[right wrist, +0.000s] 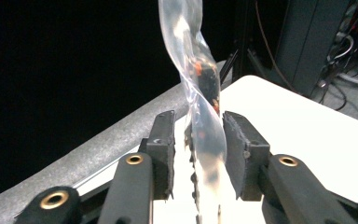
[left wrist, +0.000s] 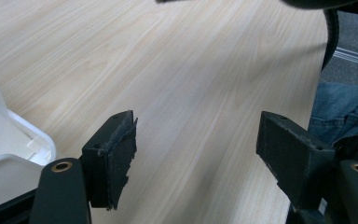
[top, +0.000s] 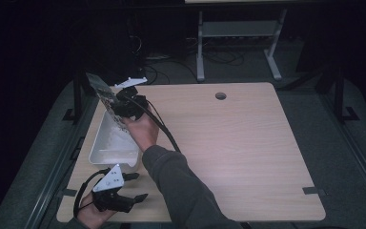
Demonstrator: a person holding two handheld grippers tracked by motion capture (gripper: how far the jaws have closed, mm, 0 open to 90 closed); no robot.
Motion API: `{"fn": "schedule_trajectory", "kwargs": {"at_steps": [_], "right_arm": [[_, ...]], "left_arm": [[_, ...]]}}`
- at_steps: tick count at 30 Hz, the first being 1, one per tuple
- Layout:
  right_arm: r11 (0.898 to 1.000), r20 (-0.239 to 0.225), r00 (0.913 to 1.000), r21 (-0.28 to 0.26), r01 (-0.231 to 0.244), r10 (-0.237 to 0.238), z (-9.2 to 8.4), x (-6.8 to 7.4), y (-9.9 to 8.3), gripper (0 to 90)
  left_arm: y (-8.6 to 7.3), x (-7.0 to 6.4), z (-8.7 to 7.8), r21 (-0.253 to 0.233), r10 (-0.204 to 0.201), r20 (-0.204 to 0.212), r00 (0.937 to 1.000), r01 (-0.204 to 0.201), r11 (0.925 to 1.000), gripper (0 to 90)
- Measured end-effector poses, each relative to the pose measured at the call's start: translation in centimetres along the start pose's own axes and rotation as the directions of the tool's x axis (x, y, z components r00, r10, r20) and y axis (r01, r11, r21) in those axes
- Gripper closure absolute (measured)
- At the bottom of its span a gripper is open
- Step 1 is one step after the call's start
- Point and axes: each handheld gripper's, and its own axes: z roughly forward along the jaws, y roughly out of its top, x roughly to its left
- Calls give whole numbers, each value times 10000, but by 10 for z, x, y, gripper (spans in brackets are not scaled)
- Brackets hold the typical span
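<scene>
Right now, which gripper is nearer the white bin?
Right. The right gripper holds a clear plastic bag directly above the white bin's far end. The left gripper rests open on the table, just beyond the bin's near corner.

Dim overall in the high view, with light pooled on the wooden tabletop (top: 228,143) and the surroundings falling off to near black at the left and top. Soft, grainy detail throughout; faint shadow beneath the forearm (top: 181,186). Brighter and evenly lit in the left gripper view, wood grain fairly sharp, near jaws slightly soft. Strong contrast in the right gripper view: black void at left, tabletop blown out to white glare, highlights glinting on the clear plastic bag (right wrist: 200,93), background blurred.
</scene>
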Motion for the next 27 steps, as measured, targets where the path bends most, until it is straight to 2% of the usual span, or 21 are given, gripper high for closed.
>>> {"fn": "schedule_trajectory", "kwargs": {"at_steps": [4, 5, 6, 8, 10, 15, 22, 23, 26, 27], "right_arm": [[9995, 7, 9999, 299, -100, 100, 8, -3, 1, 642], [9995, 46, 10000, 311, -48, 47, 10, -3, 1, 694], [9995, 46, 10000, 311, -48, 47, 10, -3, 1, 694], [9996, 478, 9988, 290, 67, -81, 10, -1, 2, 721], [9984, 874, 9948, 259, 504, -525, 9, 2, 0, 742], [9987, 900, 9946, 56, 507, -510, 6, 3, -2, 756], [9977, 1235, 9923, -667, 89, -6, -2, 7, -9, 761], [9951, 1366, 9904, -985, -67, 202, -5, 10, -10, 761], [9922, 1464, 9887, -1238, -126, 309, -7, 13, -10, 761], [9878, 1456, 9885, -1545, -177, 405, -9, 15, -11, 762]], "left_arm": [[0, 0, -1, -33, 21, -6, 10000, -21, 10000, 276], [0, 1, -1, -36, 1, -14, 10000, -1, 10000, 276], [0, 1, -1, -36, 1, -14, 10000, -1, 10000, 276], [0, 1, -2, -21, 3, -7, 10000, -3, 10000, 276], [0, 1, -2, -44, 20, -4, 10000, -20, 10000, 276], [-1, 1, -2, -19, 22, 6, 10000, -22, 10000, 276], [-1, 1, -3, -12, 20, 16, 10000, -20, 10000, 276], [-1, 1, -3, -9, 25, 31, 10000, -25, 10000, 276], [-1, 0, -3, -12, 29, 39, 10000, -29, 10000, 276], [-1, 0, -3, -26, 26, 51, 10000, -26, 10000, 276]]}}
